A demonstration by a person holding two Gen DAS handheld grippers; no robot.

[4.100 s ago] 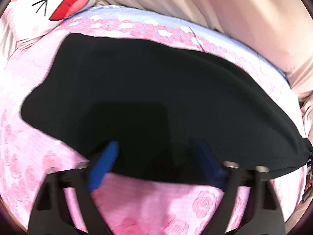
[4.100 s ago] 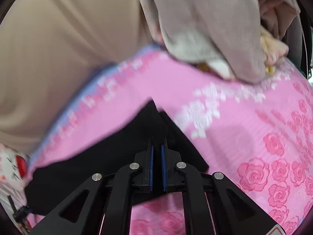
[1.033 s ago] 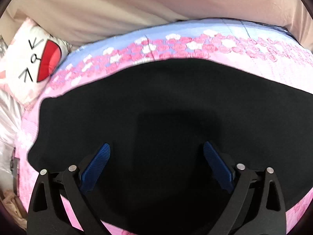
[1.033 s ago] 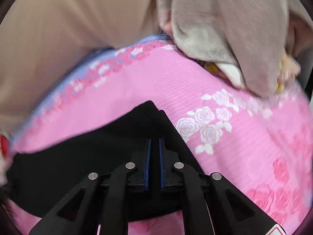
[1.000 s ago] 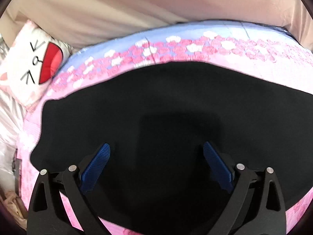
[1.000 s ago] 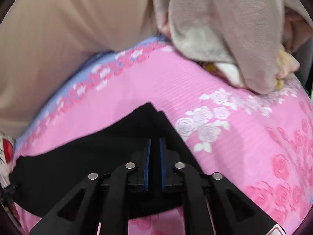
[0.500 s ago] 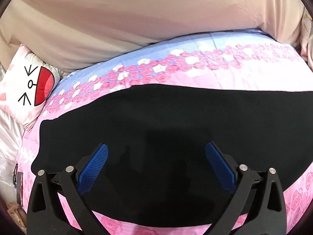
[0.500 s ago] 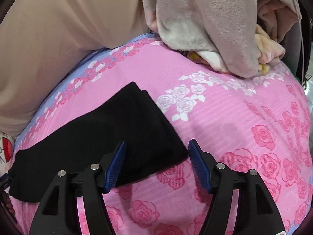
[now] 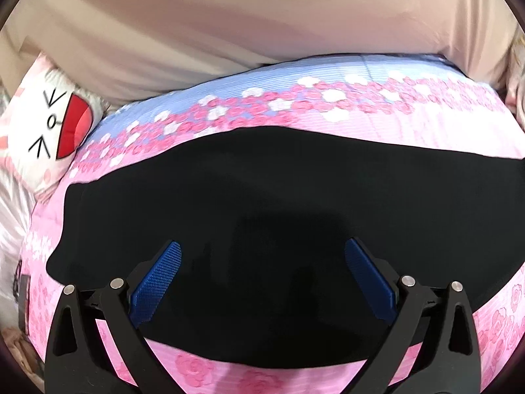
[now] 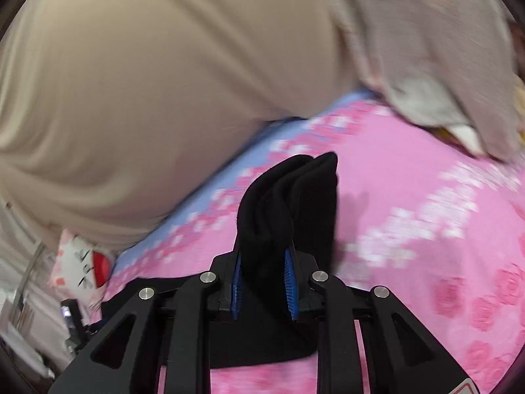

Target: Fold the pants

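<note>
The black pants (image 9: 262, 197) lie flat across the pink rose-print bed sheet (image 9: 410, 121) as a long dark band. My left gripper (image 9: 262, 262) is open, its blue pads (image 9: 157, 279) wide apart just above the middle of the pants, holding nothing. In the right wrist view my right gripper (image 10: 262, 259) is shut on a bunched end of the pants (image 10: 295, 197), which stands lifted off the sheet (image 10: 410, 203) between the blue pads.
A white cat-face pillow (image 9: 49, 124) lies at the left end of the bed. A beige curtain (image 9: 262, 26) hangs along the far side. A grey blanket pile (image 10: 426, 49) sits at the right end of the bed.
My right gripper was open half a second ago; it has now closed on the end of the pants and lifted it. My left gripper stays open over the pants.
</note>
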